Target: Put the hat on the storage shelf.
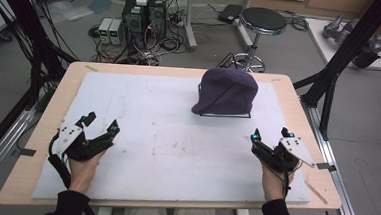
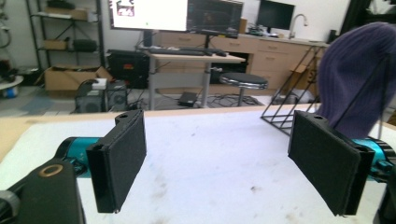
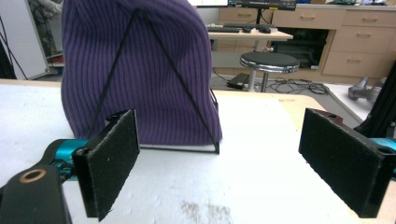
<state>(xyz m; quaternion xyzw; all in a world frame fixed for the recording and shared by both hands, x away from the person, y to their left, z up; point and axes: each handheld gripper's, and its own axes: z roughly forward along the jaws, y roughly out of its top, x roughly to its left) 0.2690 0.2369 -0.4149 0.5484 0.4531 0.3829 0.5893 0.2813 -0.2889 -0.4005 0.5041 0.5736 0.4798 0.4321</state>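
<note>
A purple hat (image 1: 228, 92) sits over a black wire stand (image 1: 226, 114) at the far right of the white mat (image 1: 166, 141) on the worktop (image 1: 48, 114), while the left gripper (image 1: 100, 124) and right gripper (image 1: 271, 135) rest near the front corners, fingers spread and empty.

1. The left gripper (image 1: 100, 122) is black with teal fittings at the jaw bases and a grey three-cornered plate on top.
2. The right gripper (image 1: 270, 134) matches it: black body, teal fittings, grey plate.
3. The jaws carry flat, rectangular black pads (image 2: 122, 163) with a rough texture.
4. Black cables trail from each gripper.
5. The person's sleeves (image 1: 70, 203) are black.
</note>
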